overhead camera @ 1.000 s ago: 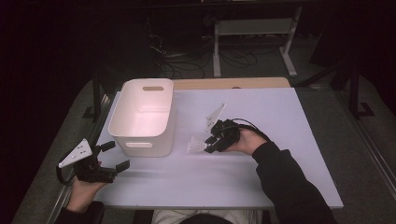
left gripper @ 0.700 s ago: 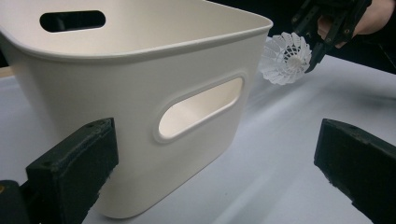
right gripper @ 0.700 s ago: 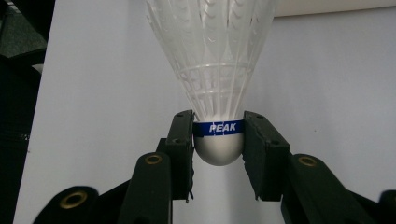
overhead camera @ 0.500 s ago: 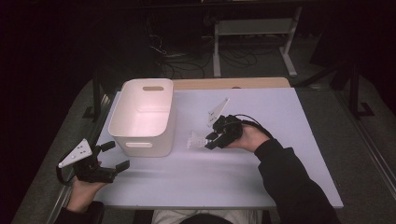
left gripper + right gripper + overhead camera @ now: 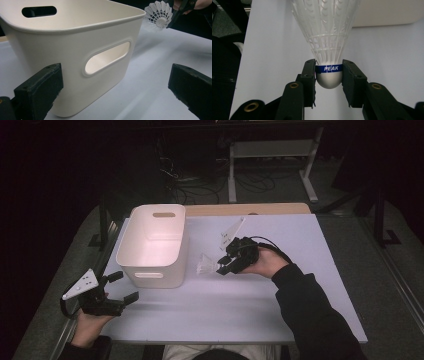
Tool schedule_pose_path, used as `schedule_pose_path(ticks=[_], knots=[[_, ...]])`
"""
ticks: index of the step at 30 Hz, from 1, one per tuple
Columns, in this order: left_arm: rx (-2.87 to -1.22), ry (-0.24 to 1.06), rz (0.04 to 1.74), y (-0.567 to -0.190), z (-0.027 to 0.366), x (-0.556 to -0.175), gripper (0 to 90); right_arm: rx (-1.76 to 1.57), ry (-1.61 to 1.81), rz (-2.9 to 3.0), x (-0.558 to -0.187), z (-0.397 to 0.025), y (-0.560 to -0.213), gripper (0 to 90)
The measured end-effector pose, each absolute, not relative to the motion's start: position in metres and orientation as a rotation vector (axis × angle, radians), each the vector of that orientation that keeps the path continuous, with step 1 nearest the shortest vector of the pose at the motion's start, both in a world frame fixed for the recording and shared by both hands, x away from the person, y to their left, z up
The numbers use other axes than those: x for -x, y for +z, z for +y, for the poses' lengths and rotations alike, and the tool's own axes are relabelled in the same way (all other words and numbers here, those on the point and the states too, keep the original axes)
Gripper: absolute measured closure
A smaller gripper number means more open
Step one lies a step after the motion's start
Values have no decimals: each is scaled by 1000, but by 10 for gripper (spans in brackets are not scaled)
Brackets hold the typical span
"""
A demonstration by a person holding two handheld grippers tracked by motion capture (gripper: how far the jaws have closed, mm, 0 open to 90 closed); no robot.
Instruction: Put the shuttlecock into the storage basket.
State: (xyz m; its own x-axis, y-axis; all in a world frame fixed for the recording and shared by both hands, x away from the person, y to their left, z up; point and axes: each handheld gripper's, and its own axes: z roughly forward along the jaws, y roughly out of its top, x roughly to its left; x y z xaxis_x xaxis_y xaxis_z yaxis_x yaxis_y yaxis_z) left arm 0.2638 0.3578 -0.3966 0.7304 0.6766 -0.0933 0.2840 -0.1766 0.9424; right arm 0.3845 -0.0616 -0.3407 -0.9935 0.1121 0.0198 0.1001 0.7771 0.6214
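Observation:
A white plastic shuttlecock (image 5: 327, 37) with a blue band is clamped by its rounded cork between the jaws of my right gripper (image 5: 328, 75), which is shut on it. In the high view the right gripper (image 5: 223, 266) holds the shuttlecock (image 5: 204, 265) just above the table, to the right of the white bin (image 5: 152, 245). The shuttlecock (image 5: 159, 13) also shows in the left gripper view, beyond the bin (image 5: 75, 50). My left gripper (image 5: 122, 287) stands open at the table's front left corner, facing the bin's near wall with nothing between its jaws.
The pale table (image 5: 280, 295) spreads wide in front of and to the right of the bin. A wooden strip (image 5: 250, 209) runs along its far edge. Cables and a white metal frame (image 5: 270, 150) lie on the dark floor beyond.
The right gripper has lifted slightly and shifted a little toward the bin with the shuttlecock in it. The left gripper has stayed in place.

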Motion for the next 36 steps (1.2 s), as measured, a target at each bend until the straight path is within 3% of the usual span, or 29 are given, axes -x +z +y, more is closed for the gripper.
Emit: schedule_pose_path(ticks=[36], knots=[[-1763,419,765,-397,358,-264,0,-182,1067,2861,-398,-56,-288,638]])
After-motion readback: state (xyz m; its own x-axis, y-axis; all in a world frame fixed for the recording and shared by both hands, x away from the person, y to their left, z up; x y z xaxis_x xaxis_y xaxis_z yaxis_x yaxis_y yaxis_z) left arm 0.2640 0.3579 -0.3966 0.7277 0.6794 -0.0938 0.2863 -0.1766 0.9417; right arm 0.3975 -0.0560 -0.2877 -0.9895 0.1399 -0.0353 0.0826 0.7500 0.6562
